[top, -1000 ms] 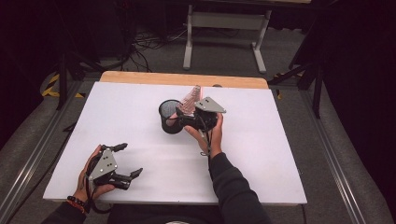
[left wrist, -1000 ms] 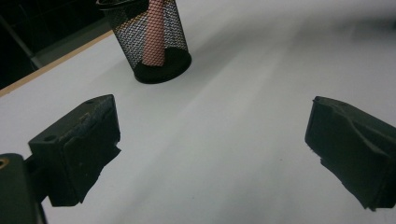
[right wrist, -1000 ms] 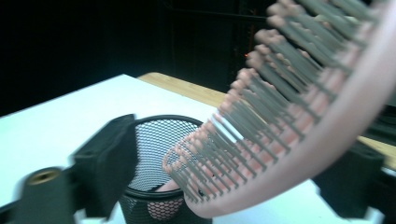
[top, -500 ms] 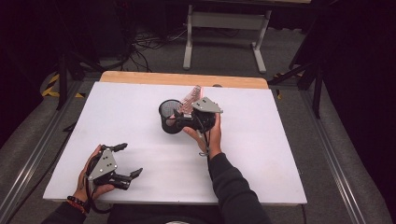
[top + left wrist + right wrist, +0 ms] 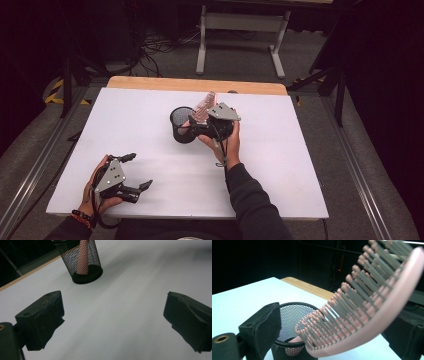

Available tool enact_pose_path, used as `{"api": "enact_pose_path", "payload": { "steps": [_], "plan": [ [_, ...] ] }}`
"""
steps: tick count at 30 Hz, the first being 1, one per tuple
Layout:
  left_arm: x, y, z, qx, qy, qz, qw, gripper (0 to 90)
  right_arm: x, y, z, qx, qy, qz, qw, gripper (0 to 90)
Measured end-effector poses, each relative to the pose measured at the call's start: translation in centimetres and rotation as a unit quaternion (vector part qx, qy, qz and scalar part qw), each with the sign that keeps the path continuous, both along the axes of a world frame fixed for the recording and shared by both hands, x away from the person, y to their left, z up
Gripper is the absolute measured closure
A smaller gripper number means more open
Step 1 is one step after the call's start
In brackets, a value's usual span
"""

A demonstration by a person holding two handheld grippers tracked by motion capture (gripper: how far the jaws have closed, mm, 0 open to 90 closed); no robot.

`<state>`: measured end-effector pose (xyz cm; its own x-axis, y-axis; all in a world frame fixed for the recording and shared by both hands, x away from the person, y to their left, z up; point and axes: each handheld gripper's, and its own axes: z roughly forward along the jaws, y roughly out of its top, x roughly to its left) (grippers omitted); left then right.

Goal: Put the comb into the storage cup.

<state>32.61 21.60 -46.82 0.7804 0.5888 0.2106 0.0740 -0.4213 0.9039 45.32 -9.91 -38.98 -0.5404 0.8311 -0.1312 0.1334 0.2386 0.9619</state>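
Note:
A black mesh cup stands mid-table with a pink hairbrush in it, handle down and head leaning out to the right. My right gripper is level at the cup's rim. Its jaws have just been opening, and the brush stands between them above the cup; the left pad stays clear of it. Near the table's front left my left gripper rests open with nothing in it. From the left gripper I see the cup farther off, the pink handle inside.
The white table top has a wooden strip along its far edge. Beyond that edge are a metal stand and cables on the dark floor. Rails run along both sides of the table.

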Motion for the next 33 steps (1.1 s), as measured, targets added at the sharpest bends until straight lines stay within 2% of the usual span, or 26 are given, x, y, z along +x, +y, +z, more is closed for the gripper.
{"api": "enact_pose_path", "payload": {
  "steps": [11,33],
  "plan": [
    [0.1,0.0,0.0,0.0,0.001,0.001,1.0,4.0,-0.2,-1.0,0.9,-0.003,-0.014,-0.003,0.9999,8.6],
    [0.1,0.1,0.0,-0.002,0.003,0.003,1.0,4.1,-1.1,-2.3,1.9,-0.01,-0.019,0.005,0.9998,9.3]
  ]
}}
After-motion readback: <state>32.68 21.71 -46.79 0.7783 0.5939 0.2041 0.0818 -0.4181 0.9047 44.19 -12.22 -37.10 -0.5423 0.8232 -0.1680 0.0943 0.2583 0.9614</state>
